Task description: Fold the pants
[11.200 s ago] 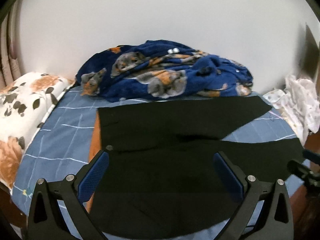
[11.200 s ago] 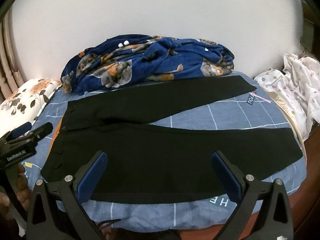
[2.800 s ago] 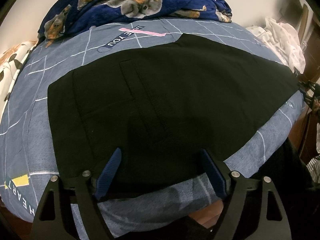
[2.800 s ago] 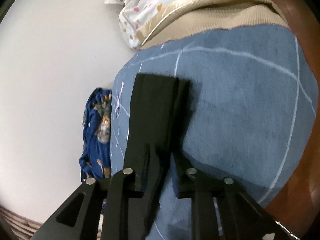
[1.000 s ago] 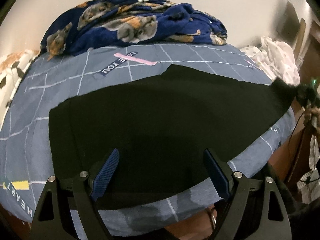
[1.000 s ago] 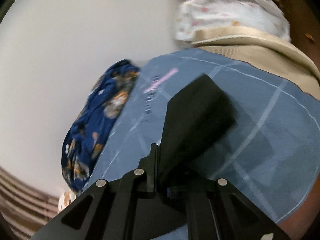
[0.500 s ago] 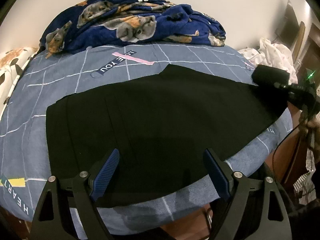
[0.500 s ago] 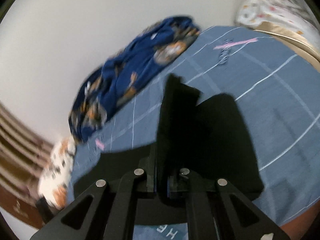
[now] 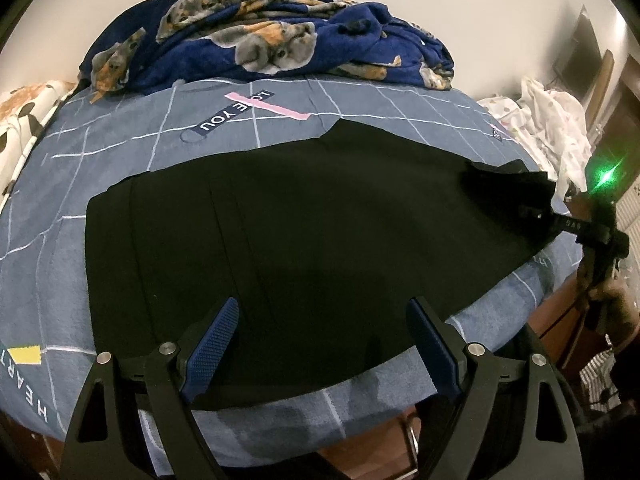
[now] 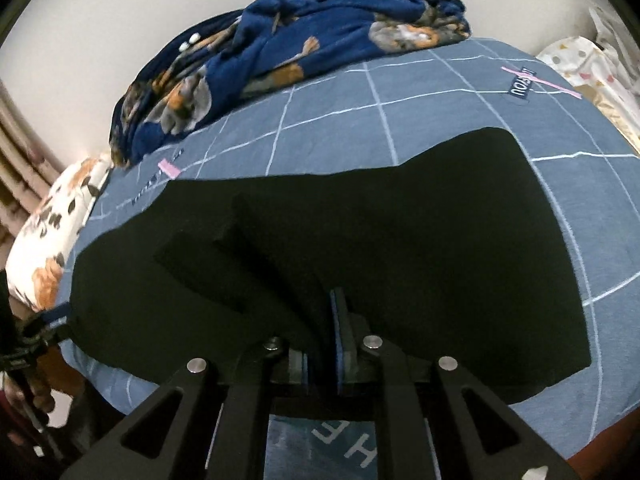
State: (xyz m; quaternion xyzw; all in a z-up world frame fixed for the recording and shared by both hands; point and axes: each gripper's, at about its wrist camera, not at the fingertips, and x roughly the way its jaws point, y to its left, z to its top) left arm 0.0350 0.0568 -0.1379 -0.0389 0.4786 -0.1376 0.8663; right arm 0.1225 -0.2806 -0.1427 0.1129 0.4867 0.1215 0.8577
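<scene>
Navy dog-print blanket (image 9: 264,40); floral pillow (image 10: 52,232); blue checked sheet (image 9: 120,148)

The pants (image 9: 304,240) are smooth, matt black cloth. The bedsheet (image 9: 120,140) is soft matt blue cotton-like cloth. The blanket (image 9: 260,40) looks plush and fleecy. The left gripper (image 9: 322,338) has matt black plastic arms, dimpled blue pads and shiny metal screws.
</scene>
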